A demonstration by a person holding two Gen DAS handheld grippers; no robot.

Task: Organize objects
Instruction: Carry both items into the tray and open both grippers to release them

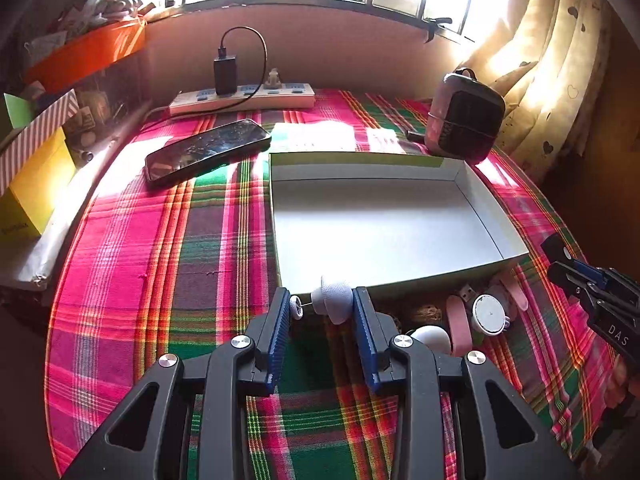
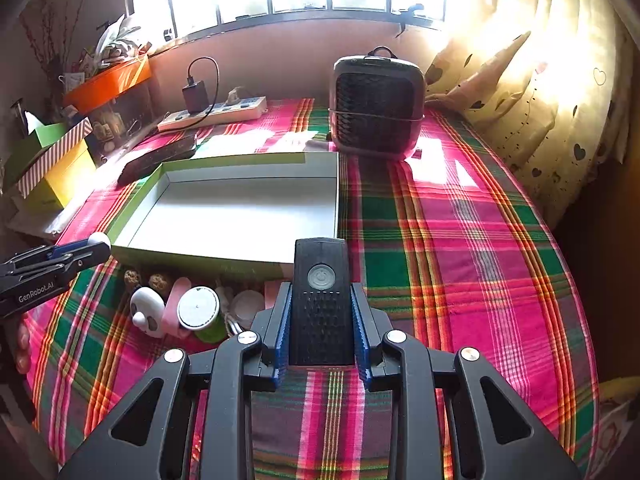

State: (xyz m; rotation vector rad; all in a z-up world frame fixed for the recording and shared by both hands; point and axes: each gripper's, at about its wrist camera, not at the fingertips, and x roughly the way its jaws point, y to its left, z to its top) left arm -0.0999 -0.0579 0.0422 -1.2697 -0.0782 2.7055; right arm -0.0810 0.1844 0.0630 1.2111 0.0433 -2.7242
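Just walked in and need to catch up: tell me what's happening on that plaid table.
A person is tidying small items with a gripper in each hand. The left gripper is shut on a small white mesh-covered gadget, and the right gripper is shut on a black rectangular device with a round power button. The shallow white box with green outer walls is still empty, and other trinkets lie along its near wall.
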